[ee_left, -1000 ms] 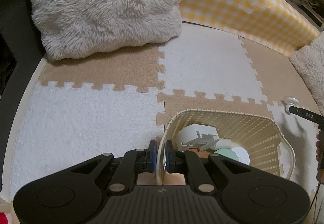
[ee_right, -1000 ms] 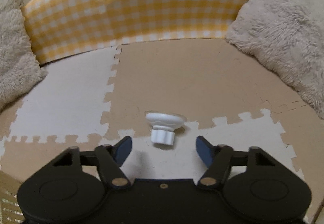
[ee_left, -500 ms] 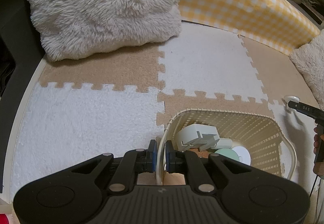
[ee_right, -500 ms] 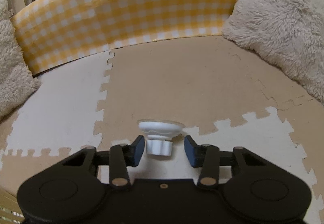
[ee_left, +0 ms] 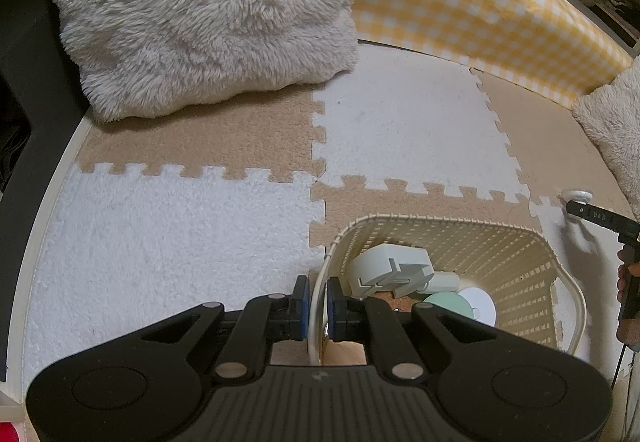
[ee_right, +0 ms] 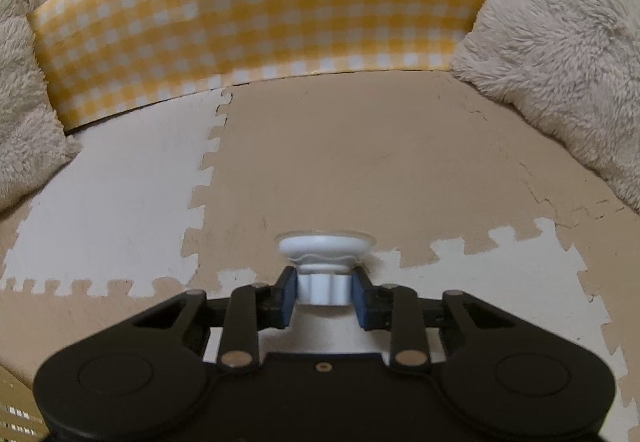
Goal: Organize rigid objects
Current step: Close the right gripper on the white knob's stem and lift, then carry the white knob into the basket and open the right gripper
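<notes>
baskets: 1 (ee_left: pixel 520 254) | inside: perhaps 3 items | suction knobs: 1 (ee_right: pixel 325 266)

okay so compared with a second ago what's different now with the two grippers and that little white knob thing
The right gripper edged forward and its jaws, wide open a second ago, are closing; the blue pads now sit against the white knob on the mat. The left gripper stays clamped on the basket rim; basket and contents unchanged.

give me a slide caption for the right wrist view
Right tongs closing on the ribbed stem of a white suction-cup knob lying on the beige-and-white foam mat.
</notes>
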Demonstrator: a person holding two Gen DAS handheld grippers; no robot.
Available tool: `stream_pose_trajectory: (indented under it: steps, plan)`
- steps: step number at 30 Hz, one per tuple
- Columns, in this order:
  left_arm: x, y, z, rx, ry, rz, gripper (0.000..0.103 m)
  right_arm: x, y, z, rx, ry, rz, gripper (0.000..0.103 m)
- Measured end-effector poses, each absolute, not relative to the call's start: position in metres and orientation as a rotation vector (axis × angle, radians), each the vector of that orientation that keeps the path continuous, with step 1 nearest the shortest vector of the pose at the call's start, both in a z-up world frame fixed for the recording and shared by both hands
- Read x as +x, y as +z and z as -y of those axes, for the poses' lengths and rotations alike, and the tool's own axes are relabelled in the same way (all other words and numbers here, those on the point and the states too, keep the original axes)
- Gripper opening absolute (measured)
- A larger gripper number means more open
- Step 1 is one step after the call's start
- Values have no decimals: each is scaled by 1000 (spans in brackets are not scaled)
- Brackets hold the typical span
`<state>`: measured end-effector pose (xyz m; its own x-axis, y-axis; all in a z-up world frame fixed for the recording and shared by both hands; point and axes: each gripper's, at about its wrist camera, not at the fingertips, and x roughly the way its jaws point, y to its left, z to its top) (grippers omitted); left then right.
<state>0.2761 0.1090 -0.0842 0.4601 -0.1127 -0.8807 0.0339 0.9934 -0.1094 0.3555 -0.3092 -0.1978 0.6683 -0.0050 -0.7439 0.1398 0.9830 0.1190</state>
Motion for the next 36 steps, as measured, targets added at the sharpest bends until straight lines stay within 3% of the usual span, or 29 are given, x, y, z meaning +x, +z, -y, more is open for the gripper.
stream_pose_trajectory:
  steps: [14, 21, 28, 36]
  plan:
    - [275, -84, -109, -87, -90, -1088, 9, 328, -117, 284, 302, 92, -658, 30]
    - [274, -84, -110, -95, -91, -1088, 9, 304, -69, 244, 228, 287, -618, 30]
    - [274, -84, -112, -107, -91, -1088, 9, 282, -40, 199, 86, 476, -670, 30]
    - [274, -84, -112, -116, -91, -1089, 9, 256, -52, 140, -168, 650, -827, 30]
